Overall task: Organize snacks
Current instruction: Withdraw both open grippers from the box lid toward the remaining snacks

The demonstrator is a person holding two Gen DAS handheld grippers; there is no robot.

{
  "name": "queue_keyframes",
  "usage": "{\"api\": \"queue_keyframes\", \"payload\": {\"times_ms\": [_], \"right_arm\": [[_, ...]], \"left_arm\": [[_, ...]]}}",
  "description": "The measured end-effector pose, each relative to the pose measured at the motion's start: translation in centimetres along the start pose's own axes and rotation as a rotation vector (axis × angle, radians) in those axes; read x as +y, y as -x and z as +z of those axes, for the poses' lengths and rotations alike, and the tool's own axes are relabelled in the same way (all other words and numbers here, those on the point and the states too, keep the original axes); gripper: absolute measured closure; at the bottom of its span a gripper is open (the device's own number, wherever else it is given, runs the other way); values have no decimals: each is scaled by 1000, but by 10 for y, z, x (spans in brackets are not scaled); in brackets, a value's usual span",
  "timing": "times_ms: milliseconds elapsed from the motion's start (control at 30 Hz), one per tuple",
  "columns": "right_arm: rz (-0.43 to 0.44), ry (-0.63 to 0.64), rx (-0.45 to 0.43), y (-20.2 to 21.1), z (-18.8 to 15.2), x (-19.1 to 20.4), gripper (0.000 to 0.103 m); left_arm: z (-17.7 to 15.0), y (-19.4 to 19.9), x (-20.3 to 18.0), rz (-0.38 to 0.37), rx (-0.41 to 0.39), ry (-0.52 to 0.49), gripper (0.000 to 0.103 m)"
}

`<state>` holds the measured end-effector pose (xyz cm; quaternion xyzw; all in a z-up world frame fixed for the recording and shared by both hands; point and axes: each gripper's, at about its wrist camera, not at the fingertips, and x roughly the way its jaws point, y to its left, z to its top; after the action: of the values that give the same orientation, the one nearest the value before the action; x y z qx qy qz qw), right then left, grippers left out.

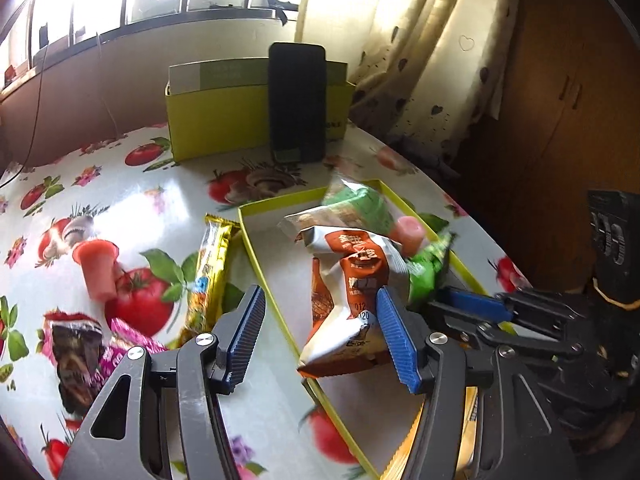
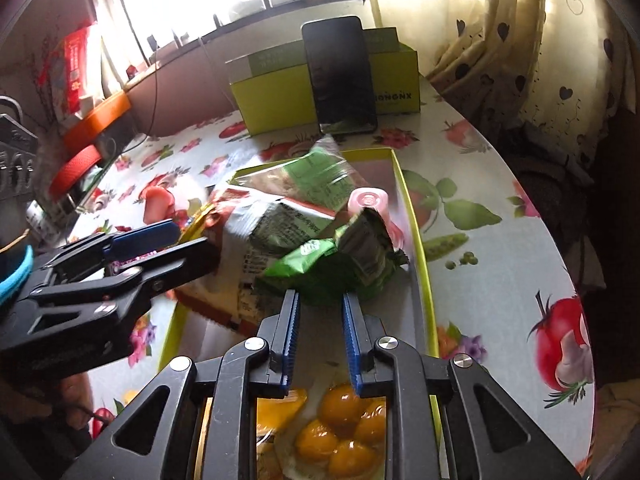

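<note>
Snack packets piling up in the yellow-rimmed tray (image 1: 280, 272); both grippers working over it.

You are holding the left gripper (image 1: 320, 336) wide apart, the orange-and-white packet (image 1: 352, 292) lying between its pads, apparently unpinched. Your right gripper (image 2: 320, 336) is closed down to a narrow gap, gripping nothing visible, the green packet (image 2: 316, 264) just ahead of its tips. Both are looking light, crinkly and slippery: take a flat sealed edge, not the puffed middle.
</note>
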<state>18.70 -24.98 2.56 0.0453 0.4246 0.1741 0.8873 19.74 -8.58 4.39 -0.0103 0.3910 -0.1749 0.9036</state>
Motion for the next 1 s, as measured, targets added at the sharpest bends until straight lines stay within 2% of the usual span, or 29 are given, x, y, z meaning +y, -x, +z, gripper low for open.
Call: {"api": "queue_keyframes", "payload": {"times_ms": [200, 467, 700, 1000], "right_arm": [[-8, -3, 0, 16, -9, 4, 76], [0, 5, -27, 47, -23, 19, 63], [15, 23, -35, 60, -31, 37, 59], [26, 59, -33, 66, -33, 59, 57]], "left_arm": [[-2, 8, 6, 22, -11, 18, 44], [-24, 47, 25, 29, -26, 91, 44], [-48, 77, 35, 15, -32, 139, 44], [-65, 95, 52, 29, -29, 191, 44]]}}
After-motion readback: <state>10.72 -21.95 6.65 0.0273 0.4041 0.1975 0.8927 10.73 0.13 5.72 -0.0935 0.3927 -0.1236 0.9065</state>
